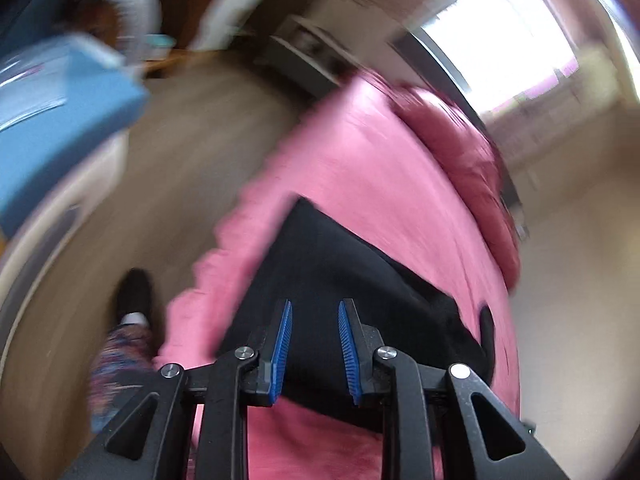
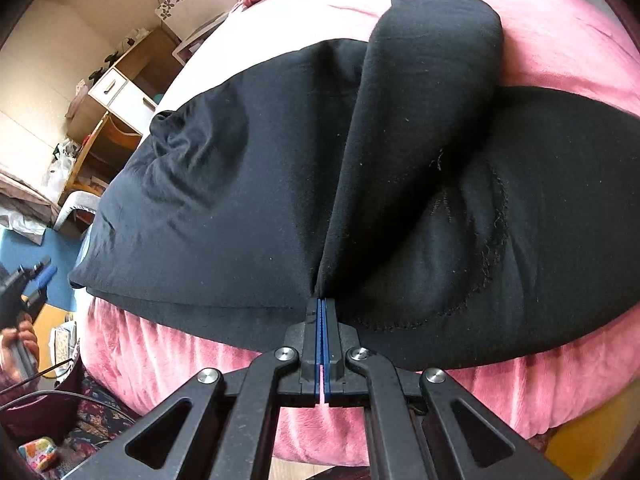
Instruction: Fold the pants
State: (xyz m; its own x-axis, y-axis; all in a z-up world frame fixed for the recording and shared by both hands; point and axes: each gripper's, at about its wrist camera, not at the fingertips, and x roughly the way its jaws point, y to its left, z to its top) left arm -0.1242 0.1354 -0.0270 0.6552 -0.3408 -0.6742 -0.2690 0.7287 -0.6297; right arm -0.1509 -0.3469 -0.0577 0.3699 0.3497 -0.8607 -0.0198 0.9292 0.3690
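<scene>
Black pants (image 2: 240,200) lie spread on a pink bed (image 2: 180,356). My right gripper (image 2: 322,308) is shut on the pants' near edge at the crotch fold, pulling a ridge of cloth up. One leg (image 2: 432,60) is folded over and runs away from me. In the blurred left wrist view the pants (image 1: 344,272) lie on the pink blanket (image 1: 360,152) beyond my left gripper (image 1: 314,312), which is open, empty and held above the cloth. The left gripper also shows at the far left of the right wrist view (image 2: 28,284).
A dark pink pillow (image 1: 460,152) lies at the bed's far end. A wooden desk with white drawers (image 2: 120,92) stands left of the bed. A blue box (image 1: 52,112) is at left. The person's foot (image 1: 134,296) is on the brown floor.
</scene>
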